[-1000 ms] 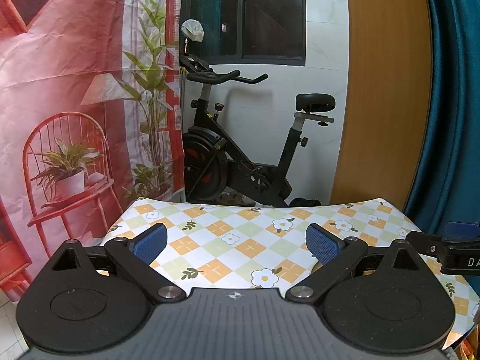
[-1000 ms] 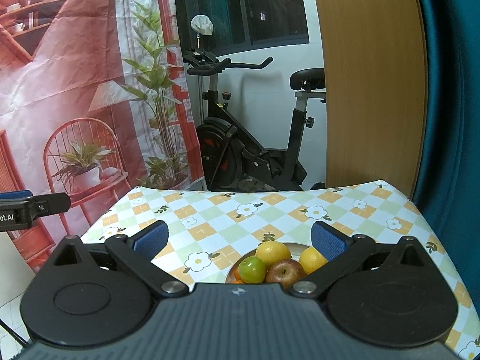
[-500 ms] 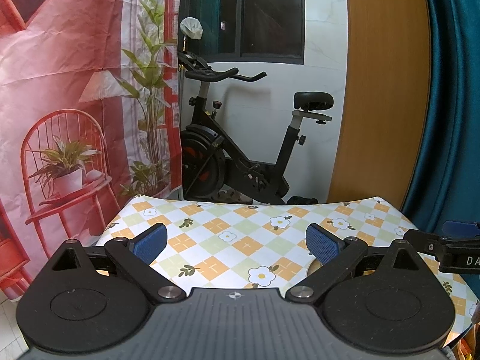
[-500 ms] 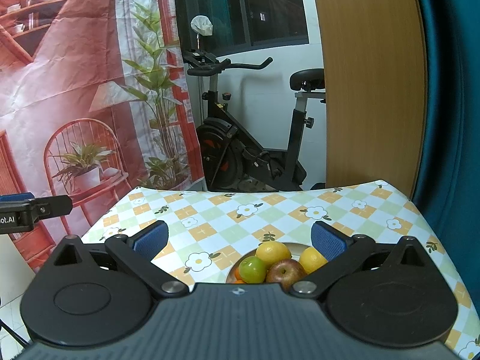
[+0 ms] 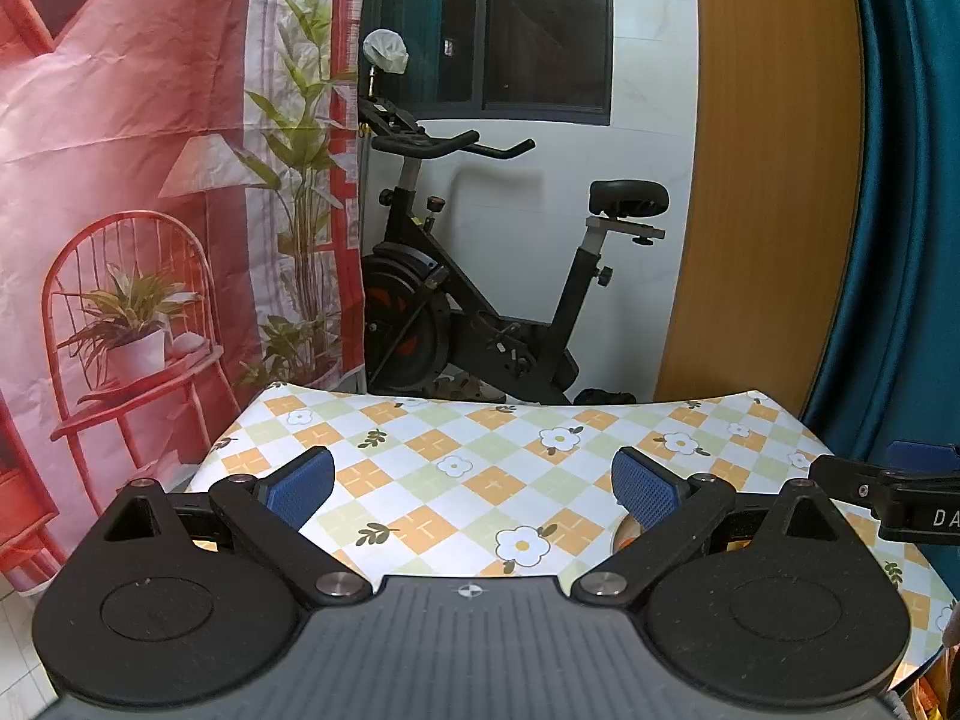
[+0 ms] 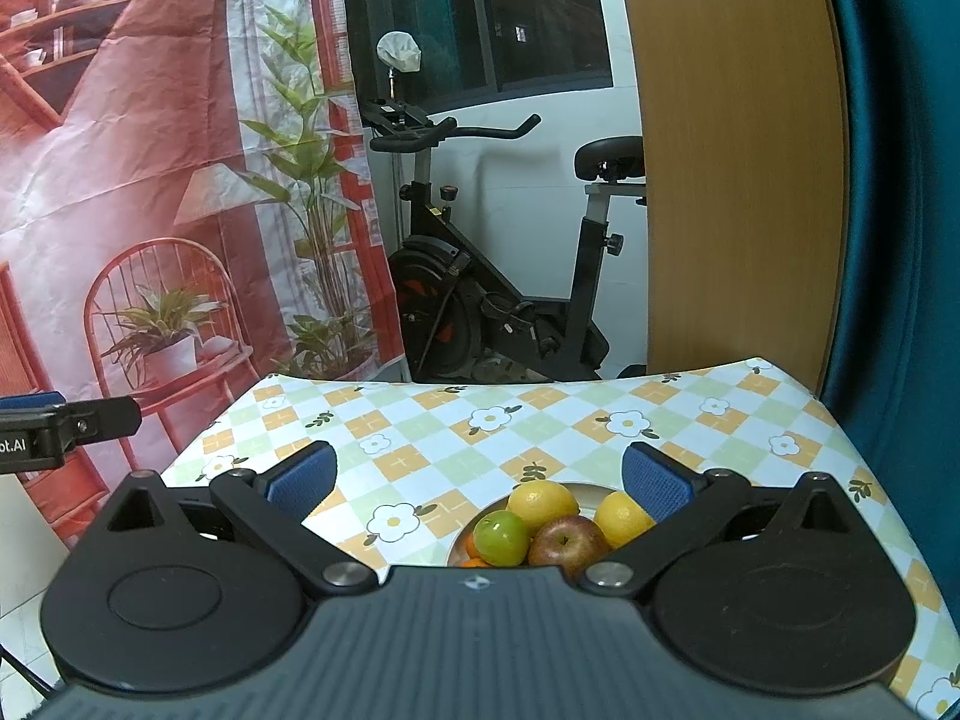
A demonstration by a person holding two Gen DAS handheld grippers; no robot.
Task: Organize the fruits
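Note:
In the right wrist view a metal bowl [image 6: 581,487] sits on the checked tablecloth [image 6: 540,420] just ahead of my right gripper [image 6: 477,477]. It holds two lemons [image 6: 542,501] [image 6: 621,517], a green apple [image 6: 501,537], a red apple [image 6: 567,543] and a bit of orange fruit [image 6: 472,551]. The right gripper is open and empty above the bowl's near side. My left gripper [image 5: 474,486] is open and empty over bare cloth; a sliver of the bowl [image 5: 624,535] shows behind its right finger.
An exercise bike [image 5: 480,300] stands beyond the table's far edge. A red printed backdrop [image 5: 132,210] hangs at left, a wooden panel [image 5: 774,180] and teal curtain [image 5: 906,210] at right. The other gripper's tip shows at each view's edge [image 5: 882,489] [image 6: 60,426].
The left wrist view has tilted slightly, so more of the tablecloth shows. The right gripper and the fruit have not moved.

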